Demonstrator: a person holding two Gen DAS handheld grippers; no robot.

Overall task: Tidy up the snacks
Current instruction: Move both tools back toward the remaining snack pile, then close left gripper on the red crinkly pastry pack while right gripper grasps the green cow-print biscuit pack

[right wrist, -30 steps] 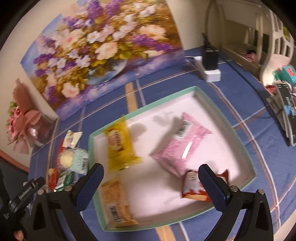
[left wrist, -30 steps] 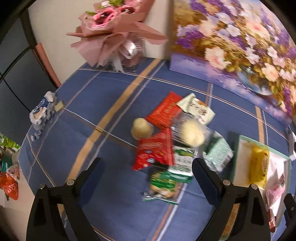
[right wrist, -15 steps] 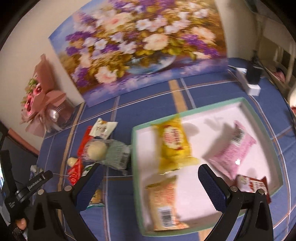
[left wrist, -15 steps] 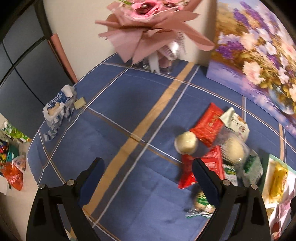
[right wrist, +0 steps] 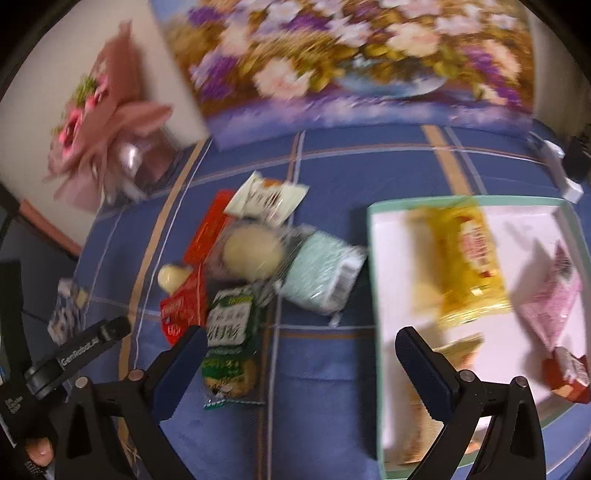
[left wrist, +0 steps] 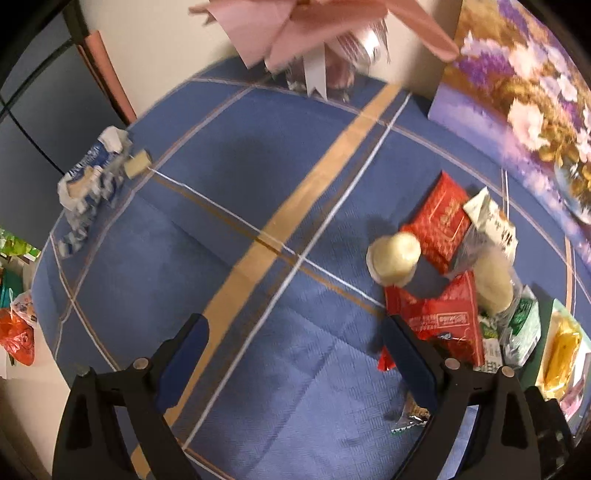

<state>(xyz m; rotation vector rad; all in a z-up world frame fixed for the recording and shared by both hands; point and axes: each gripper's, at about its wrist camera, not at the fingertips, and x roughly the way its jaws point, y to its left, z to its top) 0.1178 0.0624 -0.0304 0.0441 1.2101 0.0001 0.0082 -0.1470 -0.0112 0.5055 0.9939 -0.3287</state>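
Observation:
Loose snacks lie heaped on the blue checked cloth: a cream round cup, two red packets, a white packet, a clear-wrapped bun, a mint pack and a green biscuit packet. The green-rimmed white tray holds a yellow packet, a pink one, an orange one and a small red one. My left gripper is open over bare cloth, left of the heap. My right gripper is open, empty, between heap and tray.
A pink bouquet and a flower painting stand at the back. A torn blue-white wrapper lies near the table's left edge. A white power strip sits at the back right. Bags lie below the left edge.
The left gripper has swung left and lower, so the heap now sits at the view's right. The right gripper has moved left from over the tray to the gap beside the heap.

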